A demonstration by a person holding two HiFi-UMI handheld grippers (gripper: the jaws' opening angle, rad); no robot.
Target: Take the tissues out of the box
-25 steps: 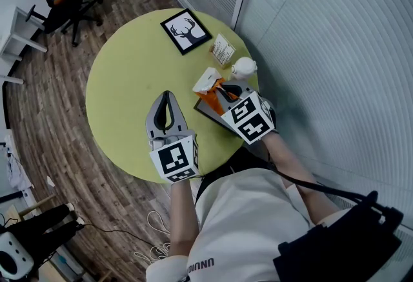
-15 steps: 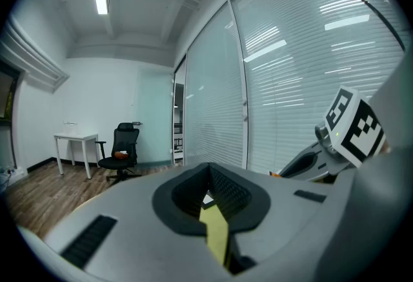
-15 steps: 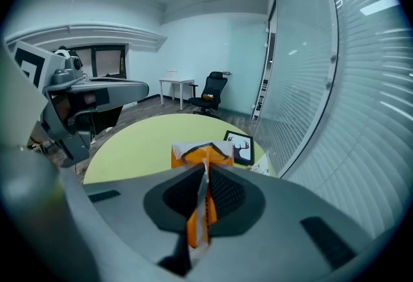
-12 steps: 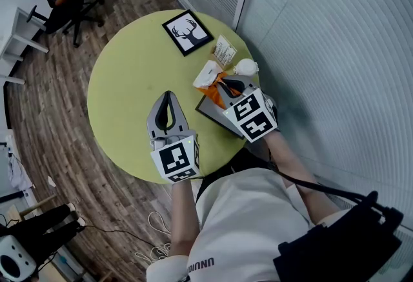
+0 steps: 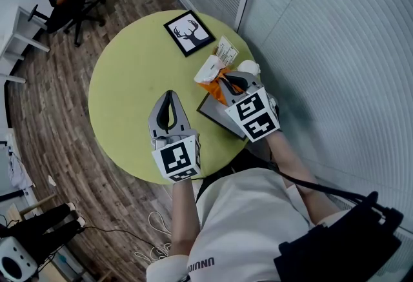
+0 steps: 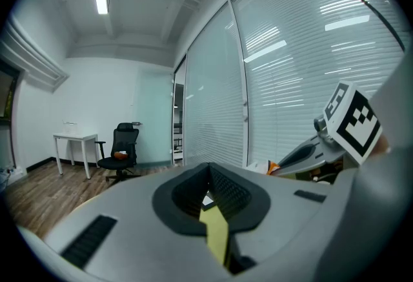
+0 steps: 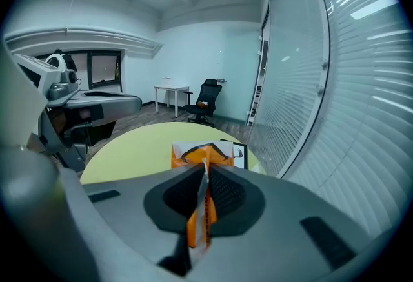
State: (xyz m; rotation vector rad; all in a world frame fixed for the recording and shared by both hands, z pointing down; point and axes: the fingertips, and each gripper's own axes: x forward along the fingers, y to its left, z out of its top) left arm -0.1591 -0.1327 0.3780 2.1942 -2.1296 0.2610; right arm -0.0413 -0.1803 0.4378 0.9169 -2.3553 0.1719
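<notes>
Jaws of the right gripper are clamped tight on the orange-and-white tissue pack, near the framed deer picture, on its side toward the person. The left gripper, farther from that picture over the yellow round table, is closed on nothing.

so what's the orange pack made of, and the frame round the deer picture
Orange pack: thin soft plastic film, it seems; it creases and pinches flat in the right gripper. Picture frame: black, matte, straight-edged; wood or plastic, cannot tell.
</notes>
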